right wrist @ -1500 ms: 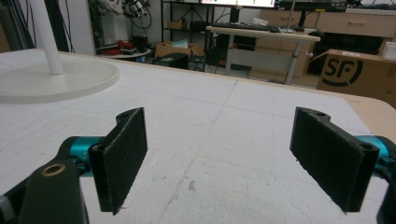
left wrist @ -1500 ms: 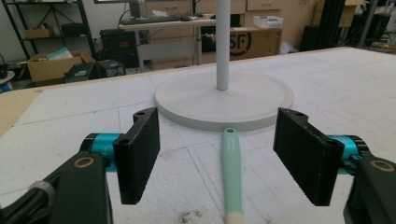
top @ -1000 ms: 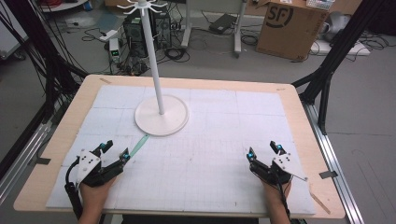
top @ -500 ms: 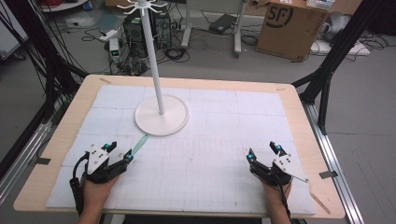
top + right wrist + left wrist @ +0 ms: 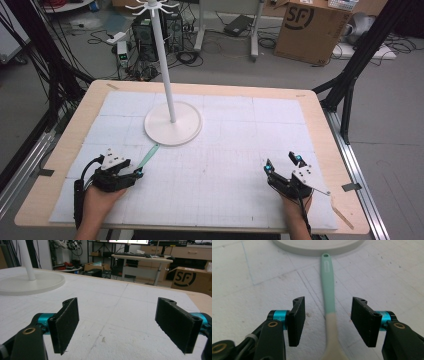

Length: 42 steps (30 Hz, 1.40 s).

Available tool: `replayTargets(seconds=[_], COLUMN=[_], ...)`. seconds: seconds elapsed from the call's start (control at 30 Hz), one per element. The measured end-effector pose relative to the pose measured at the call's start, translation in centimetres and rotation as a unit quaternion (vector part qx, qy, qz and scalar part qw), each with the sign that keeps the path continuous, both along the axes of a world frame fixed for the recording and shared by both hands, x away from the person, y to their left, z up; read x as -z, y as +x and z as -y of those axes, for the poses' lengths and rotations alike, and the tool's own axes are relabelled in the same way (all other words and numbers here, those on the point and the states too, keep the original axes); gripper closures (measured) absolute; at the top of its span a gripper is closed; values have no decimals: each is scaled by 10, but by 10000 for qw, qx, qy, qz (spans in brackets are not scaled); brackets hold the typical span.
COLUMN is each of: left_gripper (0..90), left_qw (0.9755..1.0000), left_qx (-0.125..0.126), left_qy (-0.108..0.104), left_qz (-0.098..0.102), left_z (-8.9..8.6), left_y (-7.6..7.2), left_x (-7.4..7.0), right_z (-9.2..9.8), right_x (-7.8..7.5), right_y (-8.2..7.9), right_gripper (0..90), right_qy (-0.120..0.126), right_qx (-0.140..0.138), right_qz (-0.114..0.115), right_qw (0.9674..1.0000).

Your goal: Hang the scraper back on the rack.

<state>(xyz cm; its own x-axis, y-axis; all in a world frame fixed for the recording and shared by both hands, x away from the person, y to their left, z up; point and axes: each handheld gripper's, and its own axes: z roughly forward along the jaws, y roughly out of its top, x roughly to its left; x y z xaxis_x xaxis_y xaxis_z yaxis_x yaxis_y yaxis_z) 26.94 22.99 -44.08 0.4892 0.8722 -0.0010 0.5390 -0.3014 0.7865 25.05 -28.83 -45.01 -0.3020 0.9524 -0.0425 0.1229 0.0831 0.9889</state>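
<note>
Spoon (image 5: 329, 295), with a mint-green handle and a cream lower part, lies flat on the white gridded mat (image 5: 225, 150) that covers the table (image 5: 65, 150), on the near left part of it. Its handle end, which has a small hole, points away toward the round white base of the stand (image 5: 173, 123) and stops just short of that base's rim. In the high view the spoon (image 5: 148, 156) shows as a thin green strip that runs from the left claw (image 5: 136, 172) toward the base.

Left claw's jaws have just been closing and now stand partly open. In the left gripper view the left claw (image 5: 328, 320) has the spoon between its two black pads, at about the place where the green meets the cream. A clear gap shows on both sides of the spoon, so neither pad touches it and nothing is gripped. The claw sits low over the mat and looks along the spoon's length.

Right claw (image 5: 283, 163) rests at the near right of the table, well apart from the spoon and the stand. In the right gripper view the right claw (image 5: 117, 322) has its jaws wide open, with bare mat between them. The stand's thin white pole (image 5: 165, 65) rises upright from the base, on the far left of the table.
</note>
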Motion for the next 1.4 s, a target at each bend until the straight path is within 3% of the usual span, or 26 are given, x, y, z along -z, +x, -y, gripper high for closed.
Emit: replayTargets(seconds=[0.2,0.37,0.73,1.13,1.4], left_gripper=[511,519,554,676,692], left_qw=[9998,9994,9996,9997,9997], left_qx=[30,9,-62,-35,-43], left_qy=[-58,31,-3,7,-35], left_qz=[-187,-335,-291,-246,-219], left_z=[-1,0,-2,-2,-1], left_y=[2,3,3,1,1], left_x=[0,3,4,4,5], right_z=[0,0,0,0,0], right_x=[0,0,0,0,0], right_y=[0,0,0,0,0], right_gripper=[186,187,187,188,189], right_qy=[9,5,6,0,2], right_qx=[4,5,5,5,6], right_qz=[-4,-2,-1,-8,-11], right_qw=[10000,10000,10000,10000,10000])
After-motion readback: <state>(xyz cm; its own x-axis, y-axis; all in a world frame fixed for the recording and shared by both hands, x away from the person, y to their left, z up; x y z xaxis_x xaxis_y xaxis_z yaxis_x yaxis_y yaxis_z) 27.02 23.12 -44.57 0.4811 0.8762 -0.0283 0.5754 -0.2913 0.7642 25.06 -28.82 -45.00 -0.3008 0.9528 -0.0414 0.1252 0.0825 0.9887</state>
